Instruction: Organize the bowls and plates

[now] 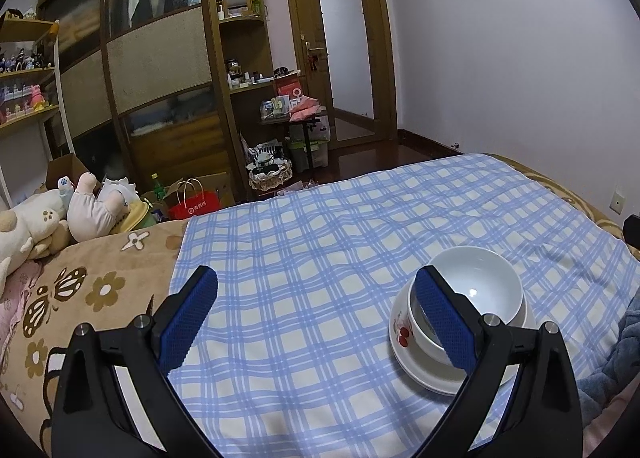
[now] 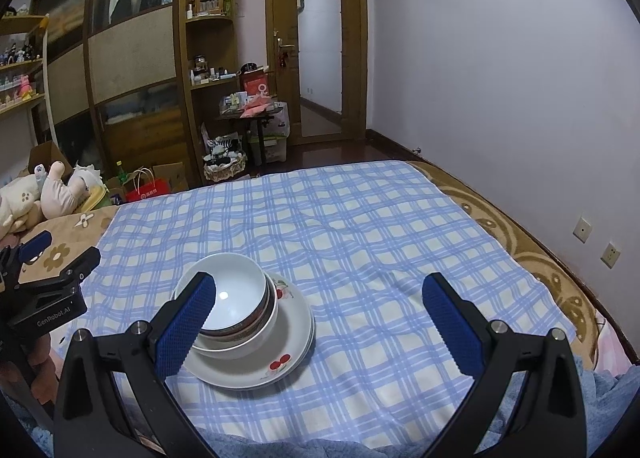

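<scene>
On the checked cloth, nested bowls sit on stacked plates; the left gripper and right gripper both gape wide, empty.

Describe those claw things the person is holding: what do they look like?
Each claw, left and right, is a black plastic frame forking into two angled fingers. The fingers' inner faces carry blue, bumpy-textured pads, and silver bolts sit at the joints. The right-wrist view shows "GenRobot.AI" printed in pale letters on the left one's side.
</scene>
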`<state>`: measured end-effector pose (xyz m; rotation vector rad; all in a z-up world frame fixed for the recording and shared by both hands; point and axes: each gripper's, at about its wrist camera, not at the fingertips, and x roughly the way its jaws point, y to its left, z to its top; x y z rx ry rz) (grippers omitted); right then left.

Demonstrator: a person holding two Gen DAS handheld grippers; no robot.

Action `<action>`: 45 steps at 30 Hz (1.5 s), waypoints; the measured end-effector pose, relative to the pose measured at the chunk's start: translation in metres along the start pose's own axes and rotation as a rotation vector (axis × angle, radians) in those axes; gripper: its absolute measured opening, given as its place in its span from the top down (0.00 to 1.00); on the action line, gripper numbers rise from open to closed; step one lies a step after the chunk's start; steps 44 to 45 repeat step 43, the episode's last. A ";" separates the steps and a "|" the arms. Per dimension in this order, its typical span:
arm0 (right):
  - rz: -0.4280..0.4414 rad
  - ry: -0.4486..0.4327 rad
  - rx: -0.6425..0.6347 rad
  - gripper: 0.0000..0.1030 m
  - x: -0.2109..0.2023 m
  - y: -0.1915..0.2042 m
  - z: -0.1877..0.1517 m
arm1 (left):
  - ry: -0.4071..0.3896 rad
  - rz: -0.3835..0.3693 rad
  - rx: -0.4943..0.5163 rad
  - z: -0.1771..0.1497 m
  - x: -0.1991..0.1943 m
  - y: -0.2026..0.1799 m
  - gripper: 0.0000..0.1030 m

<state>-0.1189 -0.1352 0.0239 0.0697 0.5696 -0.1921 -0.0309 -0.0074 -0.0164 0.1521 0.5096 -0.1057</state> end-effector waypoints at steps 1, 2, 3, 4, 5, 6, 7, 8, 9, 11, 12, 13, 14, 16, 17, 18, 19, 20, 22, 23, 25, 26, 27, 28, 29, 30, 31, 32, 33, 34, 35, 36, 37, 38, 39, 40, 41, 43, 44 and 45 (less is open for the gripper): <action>0.001 0.001 0.001 0.00 0.000 0.001 0.001 | 0.002 0.004 0.001 0.000 0.000 0.000 0.05; 0.002 0.001 0.001 0.00 0.000 0.001 0.000 | 0.002 0.013 0.000 0.000 0.000 0.000 0.05; 0.001 0.001 0.002 0.00 0.000 0.000 0.000 | 0.001 0.016 -0.001 0.000 -0.001 0.000 0.05; 0.002 0.001 0.001 0.00 0.000 0.001 0.001 | 0.002 0.013 -0.002 0.000 -0.001 0.000 0.05; 0.002 0.001 0.000 0.00 0.000 0.002 0.001 | 0.004 0.010 -0.004 0.000 -0.001 -0.001 0.05; 0.002 0.002 0.000 0.00 0.001 0.001 0.001 | 0.006 0.007 -0.006 0.000 -0.002 -0.001 0.05; 0.003 0.002 0.001 0.00 0.000 0.000 0.001 | 0.007 0.005 -0.007 0.000 -0.001 -0.002 0.05; 0.003 0.000 0.001 0.00 0.000 0.001 0.001 | 0.006 0.006 -0.007 0.000 -0.002 -0.002 0.05; 0.003 0.000 0.000 0.00 0.000 0.001 0.001 | 0.005 0.007 -0.007 0.000 -0.002 -0.002 0.05; 0.002 0.001 0.000 0.00 0.000 0.001 0.001 | 0.002 0.004 -0.009 0.000 -0.002 -0.002 0.05; 0.001 0.001 -0.001 0.00 0.000 0.001 0.001 | 0.000 -0.002 -0.009 0.000 -0.003 -0.002 0.05; -0.001 0.002 -0.001 0.00 0.001 0.000 0.001 | -0.001 -0.008 -0.010 0.000 -0.003 -0.003 0.05; 0.002 0.003 -0.001 0.00 0.000 0.001 0.001 | -0.003 -0.006 -0.009 0.000 -0.004 -0.003 0.05; 0.000 0.002 -0.002 0.00 0.000 0.001 0.001 | -0.008 -0.002 -0.003 0.000 -0.005 -0.004 0.05; 0.001 0.002 -0.002 0.00 0.000 0.001 0.001 | -0.013 -0.004 -0.001 0.000 -0.006 -0.005 0.05; 0.001 0.002 -0.002 0.00 0.000 0.000 0.001 | -0.015 -0.004 0.001 0.000 -0.006 -0.005 0.05; 0.001 0.001 -0.002 0.00 0.000 0.001 0.001 | -0.016 -0.006 0.003 0.000 -0.007 -0.005 0.05; 0.001 0.002 -0.002 0.00 0.000 0.001 0.001 | -0.014 -0.014 0.005 0.001 -0.006 -0.006 0.05; 0.001 0.002 -0.002 0.00 0.000 0.001 0.001 | -0.010 -0.017 0.009 0.000 -0.007 -0.007 0.05; 0.000 0.002 -0.002 0.00 0.000 0.002 0.001 | -0.012 -0.014 0.011 -0.001 -0.007 -0.008 0.05; 0.001 0.003 -0.002 0.00 0.000 0.001 0.001 | -0.013 -0.015 0.012 -0.001 -0.007 -0.009 0.05; 0.000 0.002 -0.002 0.00 0.000 0.002 0.001 | -0.013 -0.014 0.013 -0.001 -0.007 -0.010 0.05; -0.001 0.002 -0.002 0.00 0.000 0.001 0.001 | -0.014 -0.013 0.013 -0.001 -0.007 -0.010 0.05; 0.001 0.002 -0.002 0.00 0.000 0.001 0.001 | -0.013 -0.013 0.013 -0.001 -0.007 -0.010 0.05; 0.001 0.002 -0.002 0.00 0.000 0.002 0.002 | -0.013 -0.014 0.012 -0.001 -0.008 -0.010 0.05; 0.000 0.002 -0.003 0.00 0.000 0.002 0.002 | -0.012 -0.015 0.011 -0.001 -0.007 -0.010 0.05; 0.000 0.002 -0.002 0.00 0.000 0.002 0.002 | -0.013 -0.014 0.011 -0.001 -0.007 -0.010 0.05; 0.001 0.002 -0.003 0.00 0.000 0.002 0.002 | -0.013 -0.014 0.011 -0.001 -0.008 -0.010 0.05; 0.000 0.003 -0.003 0.00 0.000 0.002 0.002 | -0.012 -0.016 0.010 -0.001 -0.007 -0.010 0.05; 0.000 0.003 -0.003 0.00 0.000 0.002 0.002 | -0.011 -0.019 0.010 -0.001 -0.008 -0.010 0.05; 0.001 0.003 -0.003 0.00 0.000 0.002 0.002 | -0.011 -0.026 0.009 -0.001 -0.008 -0.010 0.05; 0.001 0.003 -0.002 0.00 0.000 0.001 0.001 | -0.009 -0.030 0.008 -0.001 -0.008 -0.010 0.05; 0.001 0.002 0.000 0.00 -0.001 -0.001 0.000 | -0.010 -0.029 0.008 -0.001 -0.009 -0.009 0.05; 0.001 0.002 -0.001 0.00 0.000 0.001 0.001 | -0.011 -0.027 0.009 -0.001 -0.009 -0.009 0.05; 0.002 0.003 -0.002 0.00 0.000 0.001 0.001 | -0.011 -0.028 0.008 -0.001 -0.009 -0.009 0.05; 0.000 0.004 -0.001 0.00 0.000 0.000 0.001 | -0.010 -0.030 0.006 -0.001 -0.009 -0.008 0.05; 0.000 0.004 -0.002 0.00 0.000 0.000 0.001 | -0.010 -0.030 0.006 -0.001 -0.009 -0.008 0.05; 0.001 0.003 -0.003 0.00 0.000 -0.001 0.001 | -0.010 -0.030 0.004 -0.002 -0.009 -0.009 0.05; 0.001 0.003 -0.003 0.00 0.000 -0.001 0.001 | -0.010 -0.030 0.004 -0.002 -0.009 -0.009 0.05; 0.001 0.003 -0.003 0.00 0.000 -0.001 0.001 | -0.010 -0.030 0.004 -0.002 -0.009 -0.009 0.05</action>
